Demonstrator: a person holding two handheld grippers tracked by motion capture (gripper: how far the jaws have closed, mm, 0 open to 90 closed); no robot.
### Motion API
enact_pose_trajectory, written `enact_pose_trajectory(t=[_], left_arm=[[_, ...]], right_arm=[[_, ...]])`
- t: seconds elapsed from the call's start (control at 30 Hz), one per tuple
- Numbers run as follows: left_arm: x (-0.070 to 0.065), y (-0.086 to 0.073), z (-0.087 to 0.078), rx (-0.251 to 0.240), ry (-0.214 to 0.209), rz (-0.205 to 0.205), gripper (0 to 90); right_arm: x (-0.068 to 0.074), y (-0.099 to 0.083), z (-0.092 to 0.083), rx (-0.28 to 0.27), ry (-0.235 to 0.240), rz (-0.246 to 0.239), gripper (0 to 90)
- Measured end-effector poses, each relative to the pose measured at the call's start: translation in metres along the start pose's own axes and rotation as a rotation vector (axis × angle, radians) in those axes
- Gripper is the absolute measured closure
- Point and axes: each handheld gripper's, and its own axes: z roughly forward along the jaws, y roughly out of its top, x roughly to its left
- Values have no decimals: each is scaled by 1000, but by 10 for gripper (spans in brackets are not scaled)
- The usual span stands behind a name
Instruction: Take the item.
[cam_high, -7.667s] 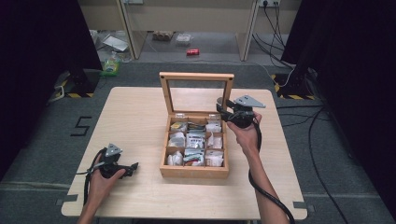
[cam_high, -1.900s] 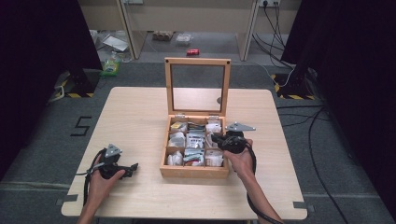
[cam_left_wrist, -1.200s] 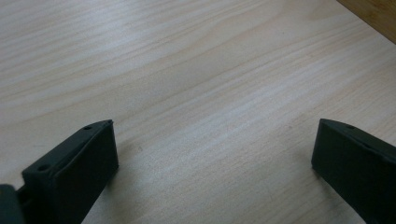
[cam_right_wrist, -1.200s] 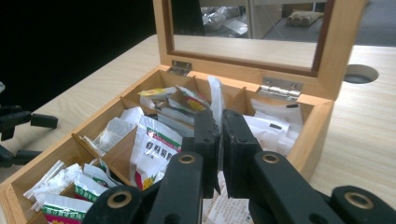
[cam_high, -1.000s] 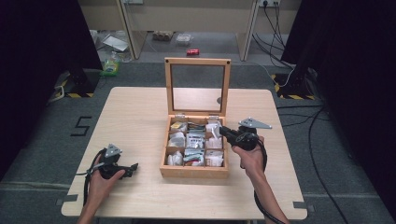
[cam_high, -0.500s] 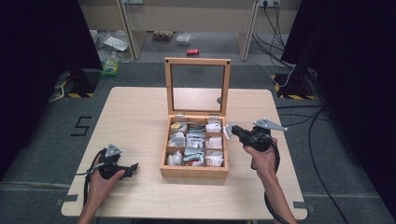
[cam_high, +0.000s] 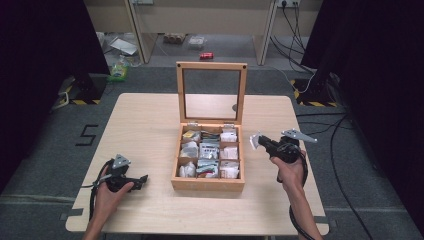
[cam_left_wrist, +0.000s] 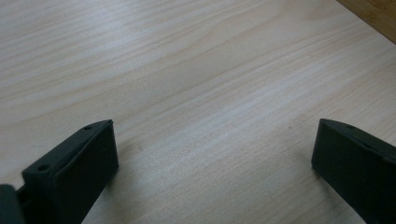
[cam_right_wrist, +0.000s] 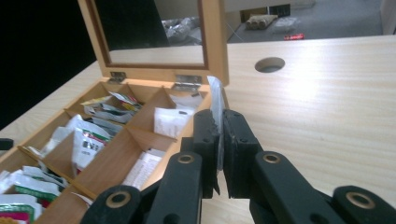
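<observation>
A wooden box (cam_high: 207, 184) with a raised glass lid (cam_high: 211, 92) stands mid-table, its compartments (cam_right_wrist: 70, 154) full of sachets. My right gripper (cam_high: 257, 141) hovers just right of the box, shut on a white sachet (cam_right_wrist: 216, 109) that stands on edge between the pads and sticks out past them. In the high view that sachet (cam_high: 255, 140) shows as a small white patch at the jaw tips. My left gripper (cam_high: 142, 179) rests on the table at the front left, open, with only bare wood (cam_left_wrist: 210, 116) between its fingers (cam_left_wrist: 79, 158).
A round cable hole (cam_right_wrist: 270, 64) lies in the table (cam_high: 150, 120) right of the lid. Cables trail from both grippers over the front edge. Beyond the table are the floor, desk legs and a red can (cam_high: 206, 56).
My right gripper has drawn rightward out of the box, carrying the white sachet to a spot beside the box's right wall. The left gripper has stayed put.
</observation>
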Motion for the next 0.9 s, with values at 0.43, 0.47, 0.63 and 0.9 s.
enact_pose_trajectory(t=[0.43, 0.47, 0.63, 0.9], left_arm=[[0, 0, 0, 0, 0, -1, 0], [0, 0, 0, 0, 0, 0, 0], [0, 0, 0, 0, 0, 0, 0], [0, 0, 0, 0, 0, 0, 0]], right_arm=[[-7, -9, 7, 33, -23, 1, 849], [-7, -9, 7, 35, -24, 2, 849], [-10, -13, 10, 50, -33, 6, 848], [-14, -19, 15, 76, -44, 8, 847]])
